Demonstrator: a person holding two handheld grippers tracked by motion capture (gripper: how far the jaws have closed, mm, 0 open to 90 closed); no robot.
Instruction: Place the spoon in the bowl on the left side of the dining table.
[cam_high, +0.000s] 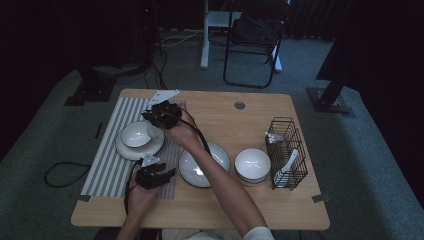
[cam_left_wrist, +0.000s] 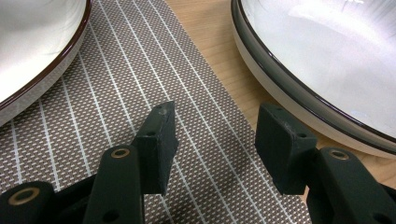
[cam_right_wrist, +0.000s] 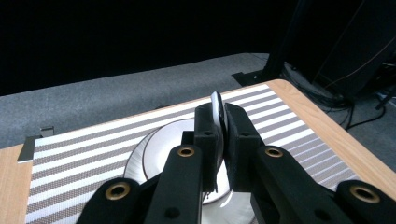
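My right gripper (cam_high: 151, 124) hovers over a white bowl (cam_high: 135, 134) that sits on a white plate (cam_high: 142, 150) on the striped placemat (cam_high: 107, 165). In the right gripper view, my right gripper (cam_right_wrist: 223, 122) is shut on a thin white piece (cam_right_wrist: 216, 103), apparently a spoon handle seen edge-on, above the bowl (cam_right_wrist: 159, 149). My left gripper (cam_high: 169, 173) rests low near the placemat's right edge. Seen in its own view, my left gripper (cam_left_wrist: 215, 135) is open with nothing between the jaws, over the placemat (cam_left_wrist: 116, 93) beside a dark-rimmed plate (cam_left_wrist: 327, 60).
A second plate (cam_high: 217, 152) and a white bowl (cam_high: 252, 165) sit mid-table. A black wire rack (cam_high: 286, 145) at the right holds white spoons (cam_high: 290, 162). A folding chair (cam_high: 252, 40) stands beyond the table. The person's right forearm (cam_high: 220, 185) crosses over the middle plate.
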